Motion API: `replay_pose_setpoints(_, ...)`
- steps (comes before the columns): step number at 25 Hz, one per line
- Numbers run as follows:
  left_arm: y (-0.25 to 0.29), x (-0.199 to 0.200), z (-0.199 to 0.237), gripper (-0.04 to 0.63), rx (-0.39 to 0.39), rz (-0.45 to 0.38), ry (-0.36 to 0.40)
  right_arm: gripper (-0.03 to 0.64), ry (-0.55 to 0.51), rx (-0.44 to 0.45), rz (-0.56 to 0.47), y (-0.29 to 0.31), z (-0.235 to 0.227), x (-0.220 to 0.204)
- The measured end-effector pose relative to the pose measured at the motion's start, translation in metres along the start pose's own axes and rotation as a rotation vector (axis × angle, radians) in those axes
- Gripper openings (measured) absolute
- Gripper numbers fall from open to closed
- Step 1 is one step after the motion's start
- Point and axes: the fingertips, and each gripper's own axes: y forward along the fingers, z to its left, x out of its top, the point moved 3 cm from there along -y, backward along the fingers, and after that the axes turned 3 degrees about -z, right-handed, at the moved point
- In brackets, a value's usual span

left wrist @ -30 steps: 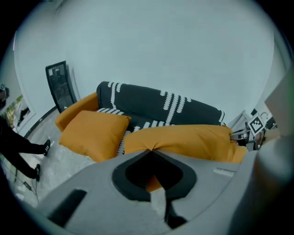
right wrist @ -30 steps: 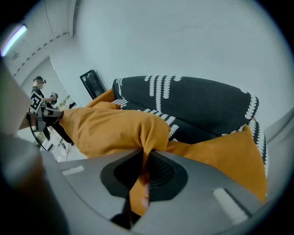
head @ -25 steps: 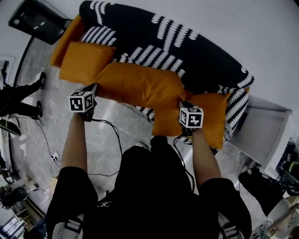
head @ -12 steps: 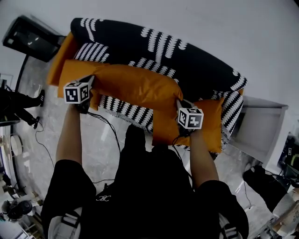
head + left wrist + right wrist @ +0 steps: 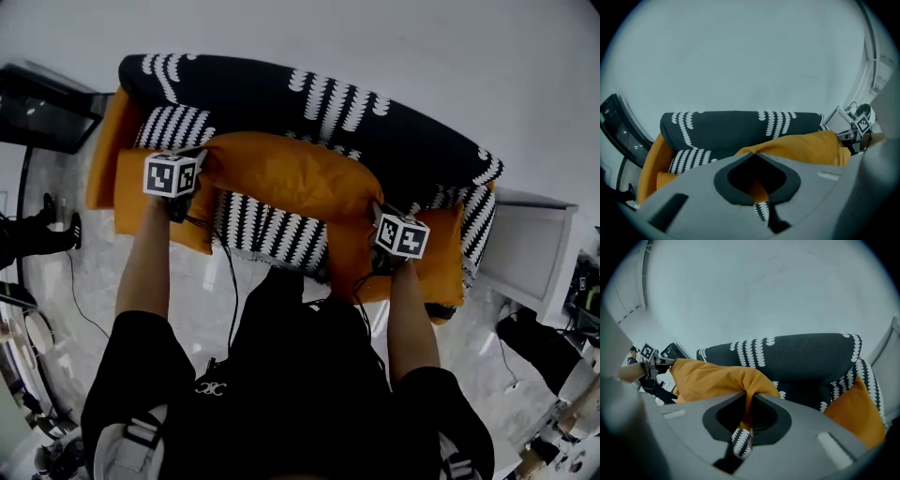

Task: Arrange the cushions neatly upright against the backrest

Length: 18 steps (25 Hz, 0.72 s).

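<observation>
Head view: left gripper (image 5: 757,183) clenched on the long orange cushion's (image 5: 291,178) left corner, right gripper (image 5: 745,420) clamped on its right end. The cushion hangs between them over the seat, just short of the backrest (image 5: 375,127), not yet upright. Smaller cushions (image 5: 136,197) outside each gripper probably need tidying.

A long orange cushion (image 5: 286,176) is pinched at both ends by left gripper (image 5: 758,190) and right gripper (image 5: 746,420); a second cushion (image 5: 139,202) lies outside the left, a third cushion (image 5: 445,255) outside the right.
</observation>
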Motion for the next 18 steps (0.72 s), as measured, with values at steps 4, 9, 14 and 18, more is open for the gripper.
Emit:
replay_pose_setpoints(4, 0.032, 0.01, 0.024, 0.009, -0.066, 0.061, 0.073, 0.032, 0.048, -0.101, -0.001, 0.02, 0.002, 0.019)
replay_pose_setpoints(9, 0.078, 0.025, 0.038, 0.011, -0.122, 0.092, 0.106, 0.032, 0.058, -0.195, 0.023, 0.043, -0.009, 0.039)
replay_pose_setpoints(14, 0.108, 0.043, 0.056, 0.012, -0.156, 0.107, 0.134, 0.034, 0.061, -0.261, 0.051, 0.063, -0.01, 0.057)
replay_pose_setpoints(18, 0.134, 0.053, 0.065, 0.014, -0.172, 0.122, 0.136, 0.037, 0.073, -0.294, 0.089, 0.085, -0.019, 0.065)
